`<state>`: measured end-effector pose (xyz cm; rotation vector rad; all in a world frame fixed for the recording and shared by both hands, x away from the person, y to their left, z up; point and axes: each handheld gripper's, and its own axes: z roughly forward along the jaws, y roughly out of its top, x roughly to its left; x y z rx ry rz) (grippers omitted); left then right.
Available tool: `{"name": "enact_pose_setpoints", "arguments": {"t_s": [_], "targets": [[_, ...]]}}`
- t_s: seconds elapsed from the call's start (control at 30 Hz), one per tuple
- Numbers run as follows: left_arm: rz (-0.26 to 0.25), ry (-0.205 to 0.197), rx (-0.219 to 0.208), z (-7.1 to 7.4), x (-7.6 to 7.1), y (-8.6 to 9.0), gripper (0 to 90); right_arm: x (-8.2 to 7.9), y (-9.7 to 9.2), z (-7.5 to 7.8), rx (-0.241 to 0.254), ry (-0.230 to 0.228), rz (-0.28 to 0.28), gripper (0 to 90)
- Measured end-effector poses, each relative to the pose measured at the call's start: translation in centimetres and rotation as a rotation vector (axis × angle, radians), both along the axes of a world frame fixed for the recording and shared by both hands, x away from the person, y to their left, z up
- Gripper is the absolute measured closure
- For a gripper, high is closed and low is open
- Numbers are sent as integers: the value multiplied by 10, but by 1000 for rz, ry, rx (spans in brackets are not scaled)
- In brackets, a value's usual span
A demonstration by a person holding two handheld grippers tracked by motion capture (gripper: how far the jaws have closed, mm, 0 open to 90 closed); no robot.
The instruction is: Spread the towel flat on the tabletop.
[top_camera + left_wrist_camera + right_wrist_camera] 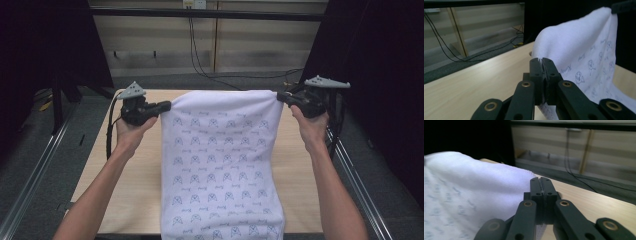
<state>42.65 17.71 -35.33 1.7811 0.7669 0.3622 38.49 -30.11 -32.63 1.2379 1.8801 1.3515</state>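
Above table (130, 165), towel (220, 160) stretched between claws

The white cloth (220, 165) runs off the bottom edge of the high view, so its lower end is cut off. It hides the middle of the table (125, 175). In the right tool view its little drawings are too blurry to make out.
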Motion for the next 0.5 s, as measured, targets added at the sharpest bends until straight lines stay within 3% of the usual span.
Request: {"name": "enact_pose_setpoints", "arguments": {"t_s": [0.03, 0.07, 0.1, 0.13, 0.17, 0.23, 0.27, 0.33, 0.37, 0.43, 0.5], "targets": [[25, 15, 5, -3, 9, -2, 823, 10, -1, -1, 6, 8, -19, 892], [73, 62, 5, -14, 21, -2, 680, 25, -1, -9, 11, 35, -66, 780], [82, 88, -7, -21, 25, 0, 660, 30, -1, -16, 7, 48, -90, 731], [82, 88, -7, -21, 25, 0, 640, 33, -1, -23, 4, 72, -92, 718], [77, 119, -10, -36, 26, 6, 635, 34, 0, -34, 1, 84, -85, 699], [56, 141, 15, -50, 22, 11, 636, 30, 2, -48, -2, 98, -69, 682], [56, 141, 15, -50, 22, 11, 638, 27, 3, -56, -14, 113, -53, 682], [42, 165, 36, -62, 14, 15, 638, 23, 5, -62, -23, 120, -45, 682], [24, 181, 39, -71, 6, 17, 639, 10, 8, -74, -30, 139, -1, 682], [21, 191, 53, -76, 1, 18, 640, 4, 9, -78, -24, 140, 16, 682], [-31, 228, 37, -90, -18, 19, 650, -19, 15, -89, -49, 165, 76, 682]]}}
